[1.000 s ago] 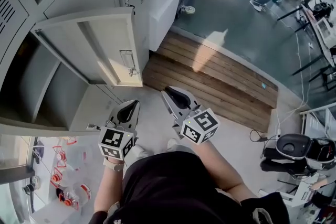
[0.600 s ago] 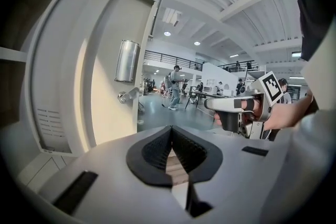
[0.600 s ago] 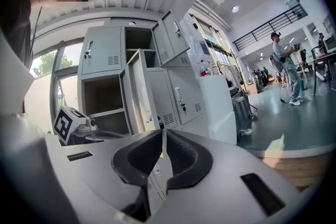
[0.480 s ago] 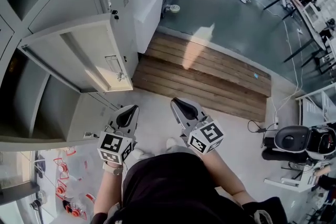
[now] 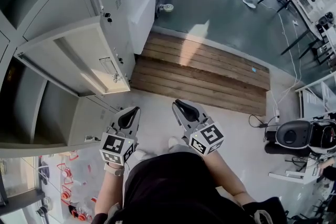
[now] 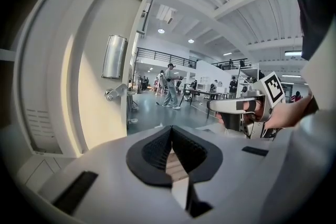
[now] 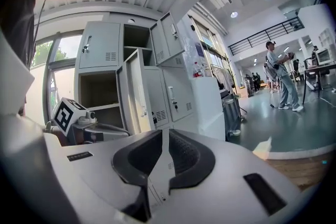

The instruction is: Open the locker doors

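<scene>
Doing the step well: choose the shut door point(image 5: 65, 1) next to the open door point(image 5: 79, 57); bring one gripper level to its handle point(image 5: 98, 3), spread the jaws before arriving, close squarely on the handle, then pull along the hinge's arc rather than straight back, so the pads do not slide off
Hazard: the open door's free edge juts toward the person; I would route the reach round it, not across it
Lockers point(image 7: 100, 52): grey bank at the left of the head view, near the person but out of touch of both grippers
Progress: one door swung wide over its bare compartment point(image 5: 34, 94), the neighbour with the handle not yet opened, so the job looks part done
Left gripper point(image 5: 131, 113): clenched, pads meeting at the tips, nothing between them; held low before the body, pointing toward the open door, touching nothing
Right gripper point(image 5: 179, 106): closed to a bare sliver, empty; just beside the left one, not touching it, aimed at the lower doors
Need before contact: whichever gripper goes must open first, since shut jaws cannot take the handle
Unsure: in the right gripper view an upper compartment seems to stand open as well, but the wide lens bends it too much to be certain
</scene>
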